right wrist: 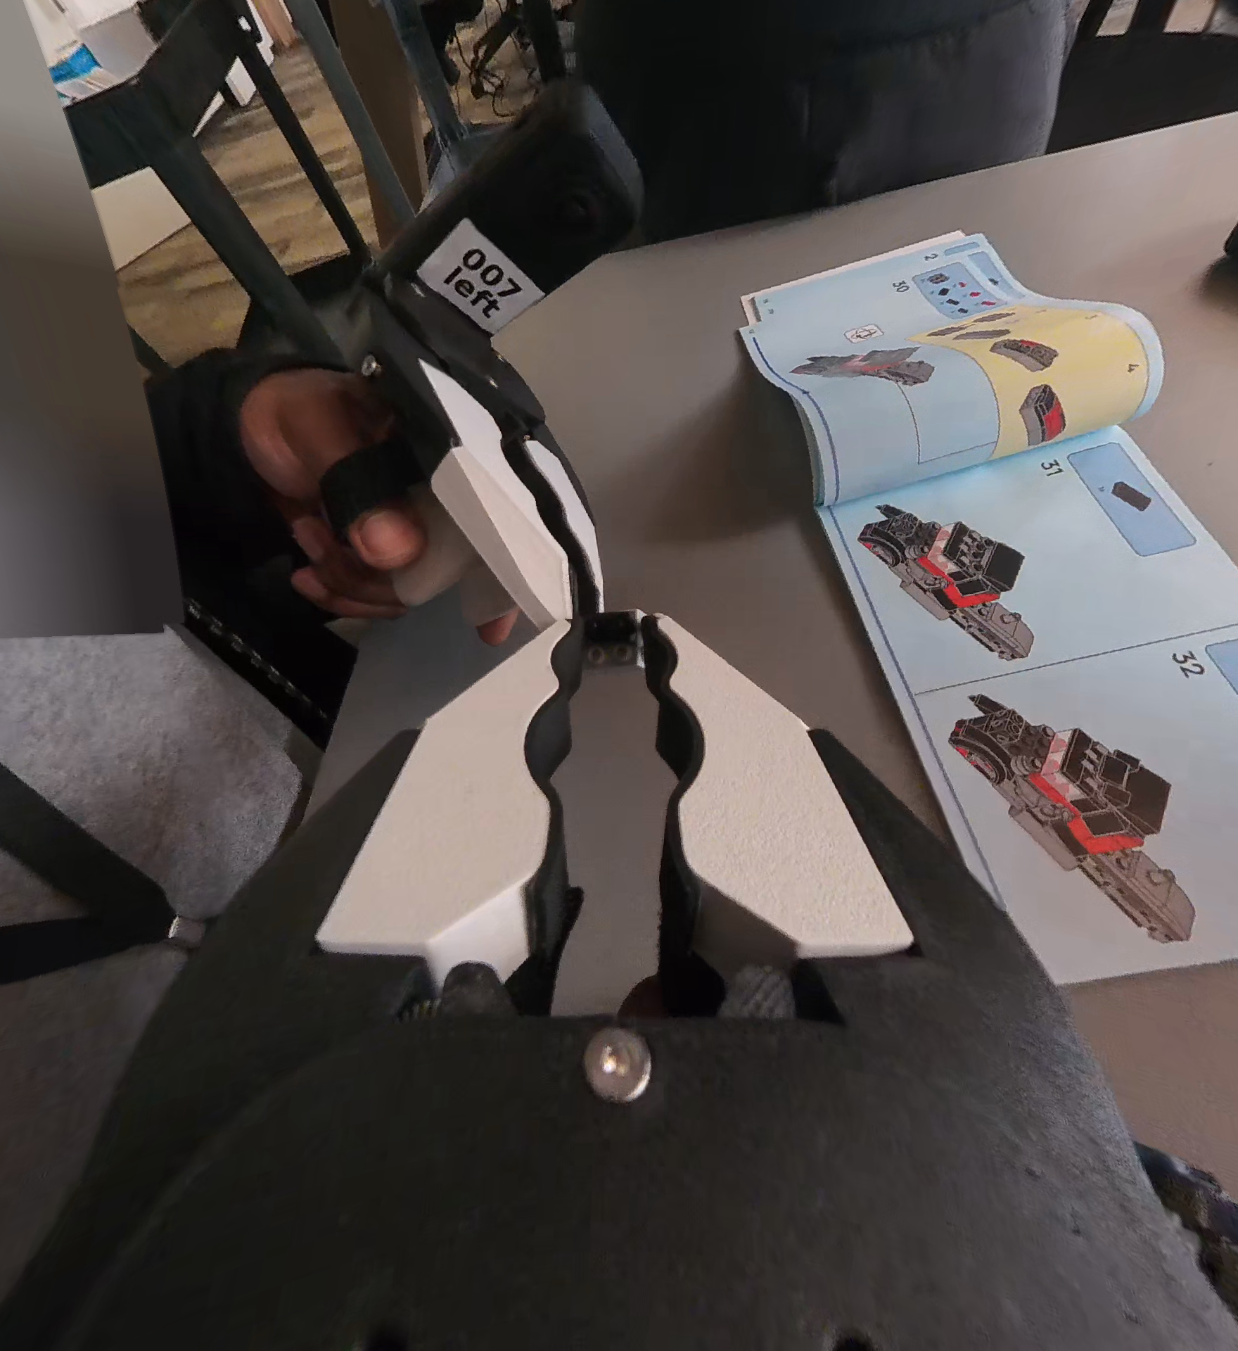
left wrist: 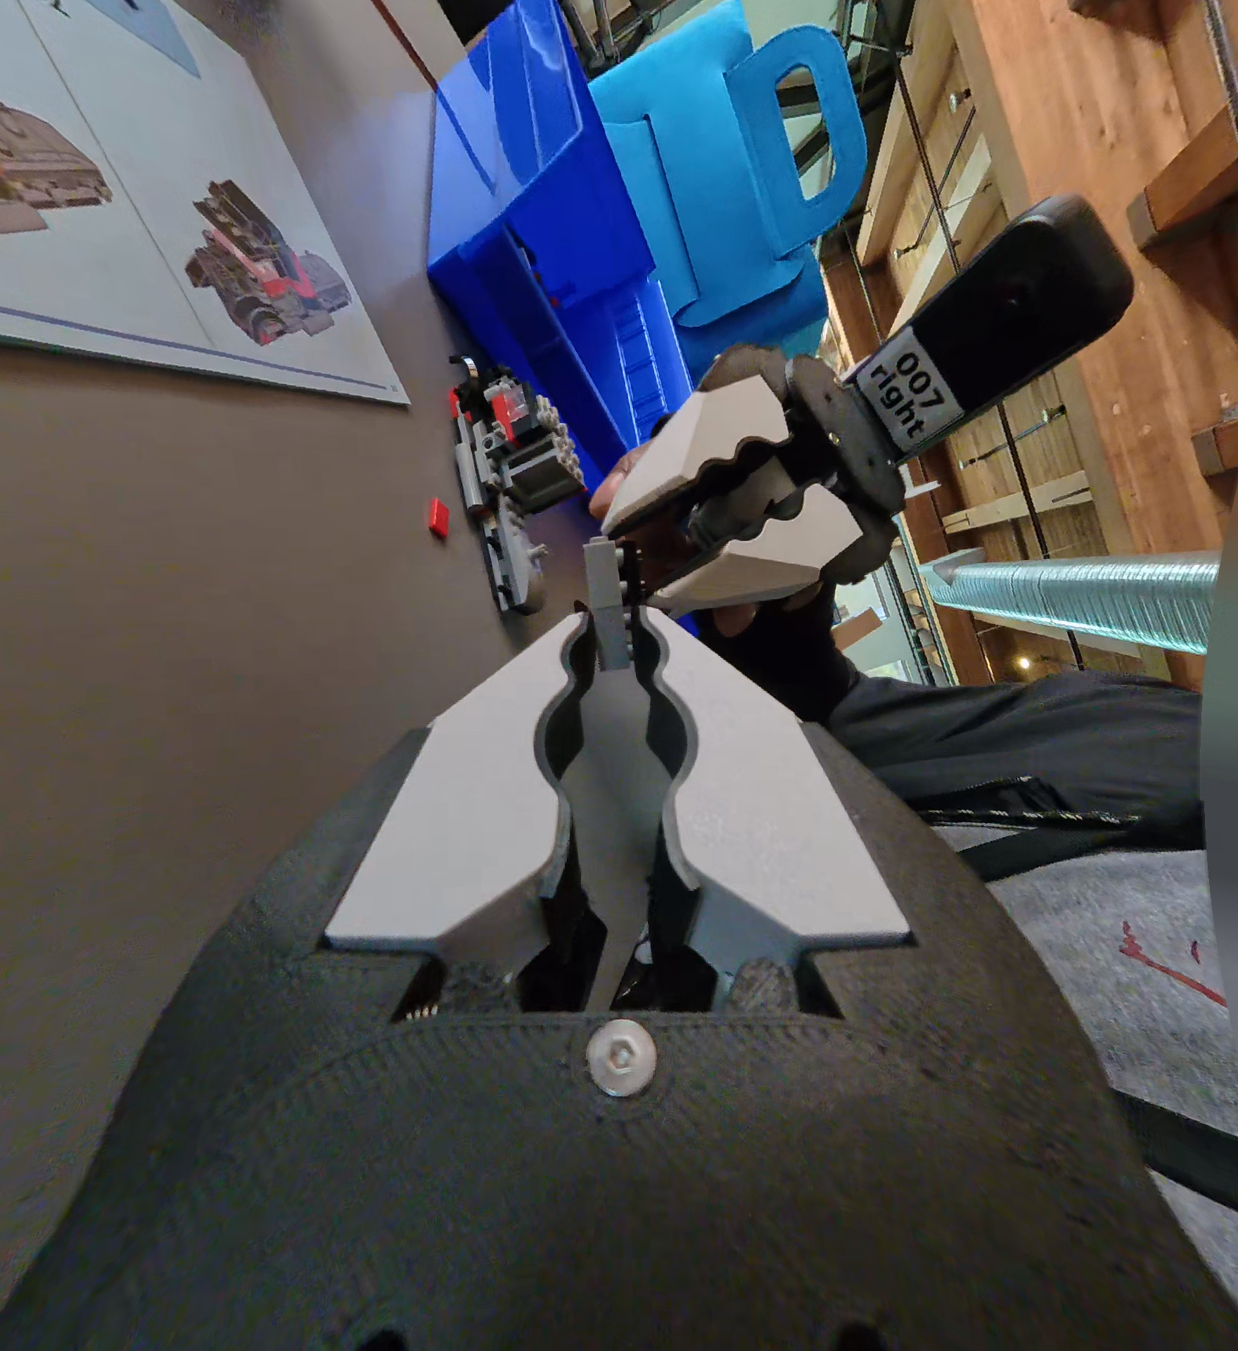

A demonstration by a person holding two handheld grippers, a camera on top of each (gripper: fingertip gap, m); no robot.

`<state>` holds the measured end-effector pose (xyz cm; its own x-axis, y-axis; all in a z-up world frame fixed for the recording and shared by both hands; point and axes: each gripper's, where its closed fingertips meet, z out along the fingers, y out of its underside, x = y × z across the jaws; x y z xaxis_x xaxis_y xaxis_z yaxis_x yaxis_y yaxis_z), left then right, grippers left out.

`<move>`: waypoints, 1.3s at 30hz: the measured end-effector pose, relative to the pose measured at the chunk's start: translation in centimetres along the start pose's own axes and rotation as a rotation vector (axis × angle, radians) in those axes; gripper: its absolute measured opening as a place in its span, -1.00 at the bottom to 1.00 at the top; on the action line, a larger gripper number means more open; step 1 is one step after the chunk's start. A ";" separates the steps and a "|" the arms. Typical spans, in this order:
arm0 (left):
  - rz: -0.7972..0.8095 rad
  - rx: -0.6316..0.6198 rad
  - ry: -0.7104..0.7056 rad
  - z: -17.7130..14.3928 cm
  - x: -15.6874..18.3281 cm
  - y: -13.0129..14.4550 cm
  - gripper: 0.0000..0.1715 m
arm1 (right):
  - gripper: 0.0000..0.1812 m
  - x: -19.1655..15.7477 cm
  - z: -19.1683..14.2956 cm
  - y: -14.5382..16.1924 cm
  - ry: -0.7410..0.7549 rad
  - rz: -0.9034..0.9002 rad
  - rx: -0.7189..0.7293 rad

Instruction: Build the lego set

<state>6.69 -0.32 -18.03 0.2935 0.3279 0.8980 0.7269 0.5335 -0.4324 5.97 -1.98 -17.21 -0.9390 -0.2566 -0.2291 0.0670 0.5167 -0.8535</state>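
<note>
My left gripper [left wrist: 610, 621] is shut on a grey lego piece [left wrist: 604, 577] that sticks out past its tips, held above the table edge. My right gripper [right wrist: 610, 634] is shut on a small black lego brick [right wrist: 610, 643]. The two grippers meet tip to tip, and the black brick [left wrist: 629, 579] is pressed against the side of the grey piece. The right gripper [left wrist: 634, 566] shows in the left wrist view, and the left gripper [right wrist: 583, 610] shows in the right wrist view. A partly built grey, black and red lego model [left wrist: 514, 475] lies on the brown table [left wrist: 163, 658].
A loose red piece [left wrist: 439, 517] lies next to the model. A blue bin [left wrist: 528, 219] and a light blue felt bag [left wrist: 733, 183] stand behind it. An open instruction booklet [right wrist: 1040, 585] lies on the table [right wrist: 711, 512]. A person's legs are near the table edge. Only a small space, under 4 cm, lies between the two pairs of fingers.
</note>
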 end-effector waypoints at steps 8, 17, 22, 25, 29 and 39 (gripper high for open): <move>0.007 -0.015 0.011 1.3 1.2 0.3 -0.88 | -0.83 -0.3 -1.8 0.1 0.030 0.016 0.025; -0.051 -0.020 0.040 2.9 2.7 0.2 -0.88 | -0.82 -0.3 -4.0 -0.2 0.056 0.055 0.111; -0.097 -0.014 0.076 3.8 3.6 -0.3 -0.88 | -0.80 0.0 -5.3 -0.6 0.073 0.071 0.166; -0.118 -0.009 0.094 4.3 3.9 -0.5 -0.88 | -0.77 0.4 -5.9 -0.8 0.086 0.073 0.183; -0.122 -0.002 0.101 4.9 3.8 -0.7 -0.88 | -0.77 0.9 -6.3 -1.2 0.106 0.073 0.214; -0.116 0.016 0.096 4.9 2.8 -0.3 -0.88 | -0.74 1.0 -6.3 -1.0 0.161 0.049 0.240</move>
<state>4.28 4.32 -15.78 0.2664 0.1877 0.9454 0.7495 0.5764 -0.3257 2.86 2.37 -13.61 -0.9728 -0.0929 -0.2121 0.1738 0.3125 -0.9339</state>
